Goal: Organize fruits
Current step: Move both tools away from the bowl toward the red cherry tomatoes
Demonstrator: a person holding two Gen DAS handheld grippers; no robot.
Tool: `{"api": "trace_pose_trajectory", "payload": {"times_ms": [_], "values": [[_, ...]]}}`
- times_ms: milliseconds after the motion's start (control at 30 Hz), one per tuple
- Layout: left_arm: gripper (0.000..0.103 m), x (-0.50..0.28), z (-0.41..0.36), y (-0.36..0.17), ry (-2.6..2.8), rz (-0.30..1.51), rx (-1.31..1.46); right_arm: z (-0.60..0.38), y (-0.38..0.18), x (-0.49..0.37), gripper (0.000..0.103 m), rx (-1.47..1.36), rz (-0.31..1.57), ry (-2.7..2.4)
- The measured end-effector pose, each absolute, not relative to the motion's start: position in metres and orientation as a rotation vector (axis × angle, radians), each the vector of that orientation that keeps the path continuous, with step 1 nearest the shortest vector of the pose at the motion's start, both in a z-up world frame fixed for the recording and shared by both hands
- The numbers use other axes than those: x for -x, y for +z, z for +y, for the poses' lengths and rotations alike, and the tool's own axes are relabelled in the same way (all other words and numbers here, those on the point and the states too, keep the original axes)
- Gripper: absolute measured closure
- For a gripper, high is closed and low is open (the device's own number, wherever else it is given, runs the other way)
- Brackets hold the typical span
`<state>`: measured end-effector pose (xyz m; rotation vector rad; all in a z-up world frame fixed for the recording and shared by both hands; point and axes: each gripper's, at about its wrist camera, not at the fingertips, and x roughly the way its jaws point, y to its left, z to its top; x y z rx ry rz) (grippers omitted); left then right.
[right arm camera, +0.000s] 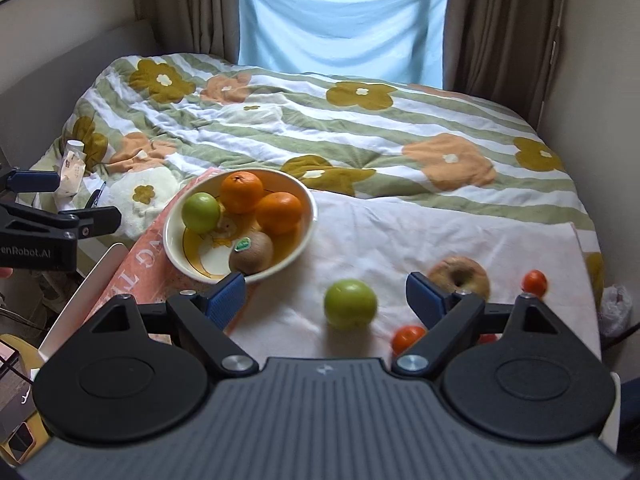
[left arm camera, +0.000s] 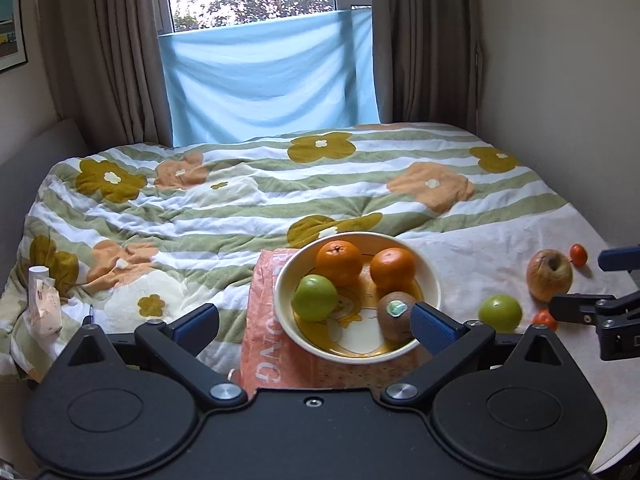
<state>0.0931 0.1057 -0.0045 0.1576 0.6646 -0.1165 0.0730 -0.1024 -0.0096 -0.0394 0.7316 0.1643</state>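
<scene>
Bowl (right arm camera: 308,216) w/ four fruits sits at 10 o'clock of our right gripper (right arm camera: 325,295), both grippers spread open & empty, so we judge we're mid-gather: next, close right fingers (right arm camera: 226,300) around green apple (right arm camera: 350,303) dead ahead at 12, btwn them.

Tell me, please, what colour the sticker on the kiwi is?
Green with a pale edge; the sticker on the kiwi shows best in the right wrist view.

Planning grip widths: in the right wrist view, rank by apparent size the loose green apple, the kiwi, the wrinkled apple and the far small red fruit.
1. loose green apple, though nearest the camera
2. wrinkled apple, partly hidden, so its rank is unsure
3. kiwi
4. far small red fruit
</scene>
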Motion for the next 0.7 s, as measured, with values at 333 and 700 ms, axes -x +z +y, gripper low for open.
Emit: {"api": "trace_pose_trajectory", "payload": {"times_ms": [333, 700], "values": [[0.000, -0.056, 0.053, -0.002, -0.106, 0.665, -0.114, -0.173, -0.005, -0.034, 0.001, 0.062, 0.731, 0.158], [0.001, -0.034, -0.012, -0.034, -0.069, 0.717, -0.091, -0.239, -0.035, -0.039, 0.002, 0.064, 0.748, 0.185]]}}
